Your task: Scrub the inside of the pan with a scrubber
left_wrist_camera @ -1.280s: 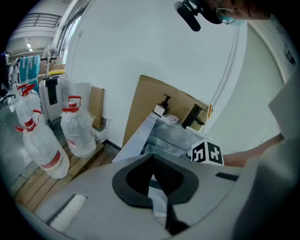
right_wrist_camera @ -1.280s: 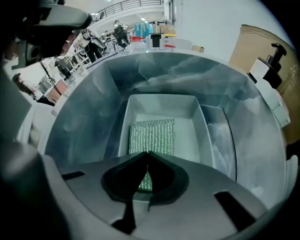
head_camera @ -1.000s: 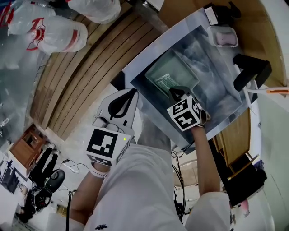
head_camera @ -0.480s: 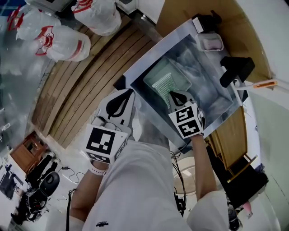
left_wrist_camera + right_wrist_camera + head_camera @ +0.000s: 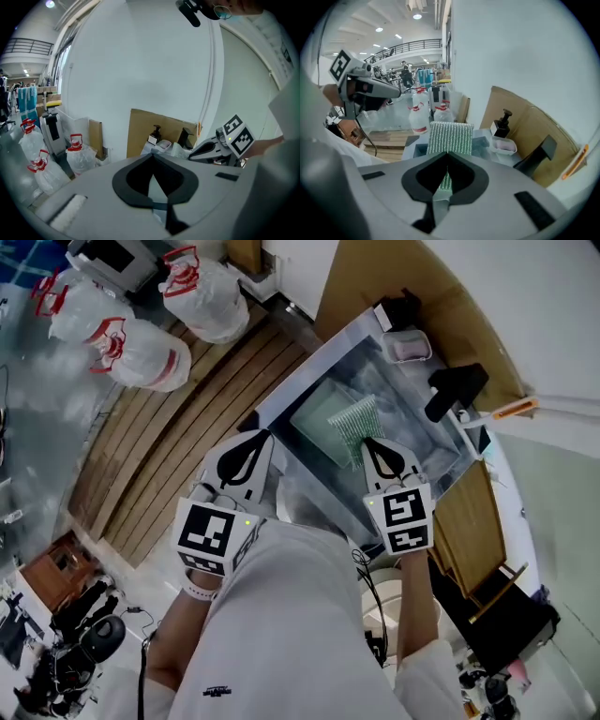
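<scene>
Scrubber (image 5: 353, 418): a green ribbed pad, looking light, soft and bendy; it is probably going to flex under pressure, so a grip low on its near edge is leaving most of the face free for rubbing
Scrubber position: it is hanging over the pan (image 5: 312, 425), inside the sink (image 5: 289, 390); whether it is touching the pan's floor I cannot tell
Scrubber axis: in the right gripper view its long axis is running straight on from the jaws, free end pointing away from the person, broad ribbed face (image 5: 450, 137) turned to the camera
Right gripper (image 5: 368, 441): it is pinching the scrubber's near edge, jaws pressed onto it from both sides (image 5: 447, 157)
Pan: a pale green rectangular tray lying open side up in the sink; likely stiff and, if wet, slippery, so it may be sliding under the strokes unless the rim is steadied
Left gripper (image 5: 262, 435): it is hovering outside the sink's near edge, jaws pressed together at the tips with nothing between them (image 5: 152, 157)
Beyond: a soap dish (image 5: 405, 348) and a black tap (image 5: 454, 388) are sitting at the far side
</scene>
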Available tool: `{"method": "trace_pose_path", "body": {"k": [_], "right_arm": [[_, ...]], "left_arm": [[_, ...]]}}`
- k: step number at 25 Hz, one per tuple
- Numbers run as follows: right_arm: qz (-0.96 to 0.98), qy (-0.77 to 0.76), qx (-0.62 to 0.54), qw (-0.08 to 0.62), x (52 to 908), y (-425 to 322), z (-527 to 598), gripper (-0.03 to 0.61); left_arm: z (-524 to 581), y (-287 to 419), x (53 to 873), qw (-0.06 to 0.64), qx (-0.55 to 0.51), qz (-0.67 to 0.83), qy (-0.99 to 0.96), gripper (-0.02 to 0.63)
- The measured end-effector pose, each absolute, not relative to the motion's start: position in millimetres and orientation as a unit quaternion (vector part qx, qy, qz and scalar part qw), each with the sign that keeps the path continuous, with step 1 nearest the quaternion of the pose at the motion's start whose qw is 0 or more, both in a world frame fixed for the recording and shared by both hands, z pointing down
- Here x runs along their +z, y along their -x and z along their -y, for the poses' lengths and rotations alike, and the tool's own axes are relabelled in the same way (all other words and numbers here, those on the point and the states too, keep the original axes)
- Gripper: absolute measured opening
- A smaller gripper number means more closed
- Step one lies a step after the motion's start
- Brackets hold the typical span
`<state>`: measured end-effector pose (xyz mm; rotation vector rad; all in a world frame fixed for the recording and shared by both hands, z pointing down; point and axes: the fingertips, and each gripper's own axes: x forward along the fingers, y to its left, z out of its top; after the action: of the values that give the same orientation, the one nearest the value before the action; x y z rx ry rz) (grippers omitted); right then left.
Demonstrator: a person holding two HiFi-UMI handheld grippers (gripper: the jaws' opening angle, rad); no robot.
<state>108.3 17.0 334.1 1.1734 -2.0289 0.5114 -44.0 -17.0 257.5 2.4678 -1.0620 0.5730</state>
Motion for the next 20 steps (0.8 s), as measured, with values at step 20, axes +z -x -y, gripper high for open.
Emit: {"method": "trace_pose_path", "body": {"k": [20], "right_arm": [[0.755, -0.613, 0.114, 0.200, 198.2, -145.3, -66.6, 0.009]], "left_arm": [[-38.3, 36.9, 192.4, 0.184, 0.149, 0.367, -0.899, 0.005]]}}
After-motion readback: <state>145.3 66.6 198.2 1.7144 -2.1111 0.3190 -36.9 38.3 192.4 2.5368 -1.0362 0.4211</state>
